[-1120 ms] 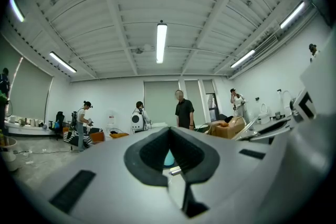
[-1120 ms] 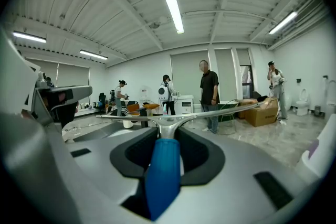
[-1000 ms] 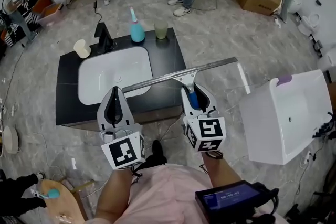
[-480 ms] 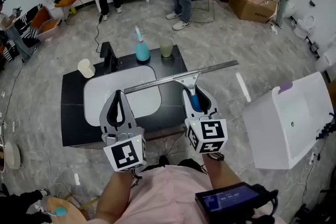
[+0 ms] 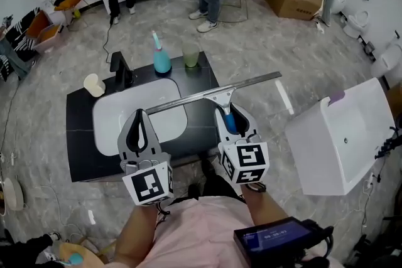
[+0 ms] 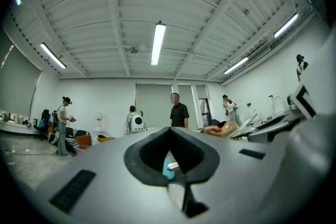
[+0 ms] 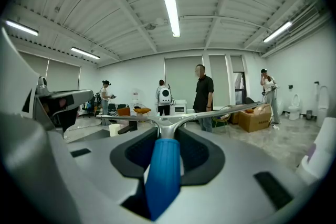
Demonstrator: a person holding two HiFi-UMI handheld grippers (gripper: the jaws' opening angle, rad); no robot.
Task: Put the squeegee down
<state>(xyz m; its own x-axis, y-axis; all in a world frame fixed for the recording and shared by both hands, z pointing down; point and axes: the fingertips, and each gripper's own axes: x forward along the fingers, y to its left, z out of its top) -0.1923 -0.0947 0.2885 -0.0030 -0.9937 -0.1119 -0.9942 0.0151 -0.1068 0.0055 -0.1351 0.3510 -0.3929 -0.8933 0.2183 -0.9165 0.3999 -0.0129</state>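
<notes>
The squeegee [image 5: 217, 92] has a long metal blade and a blue handle [image 5: 230, 122]. My right gripper [image 5: 229, 112] is shut on that handle and holds the blade level above the black counter [image 5: 80, 149], over the front right of the white sink basin [image 5: 122, 111]. In the right gripper view the handle [image 7: 164, 176] runs out between the jaws to the blade [image 7: 178, 116]. My left gripper [image 5: 139, 115] hovers over the sink's front rim, left of the squeegee, shut with nothing in it. The left gripper view shows its gripper [image 6: 169, 135] with the pads meeting.
At the counter's back stand a black faucet [image 5: 121, 70], a white cup [image 5: 94, 85], a blue spray bottle [image 5: 161, 57] and a green cup [image 5: 191, 53]. A white tub [image 5: 342, 135] stands on the floor to the right. Several people stand at the far side of the room.
Both grippers have moved forward over the counter, the squeegee blade now reaching across the sink's front corner. The right grip on the handle is unchanged.
</notes>
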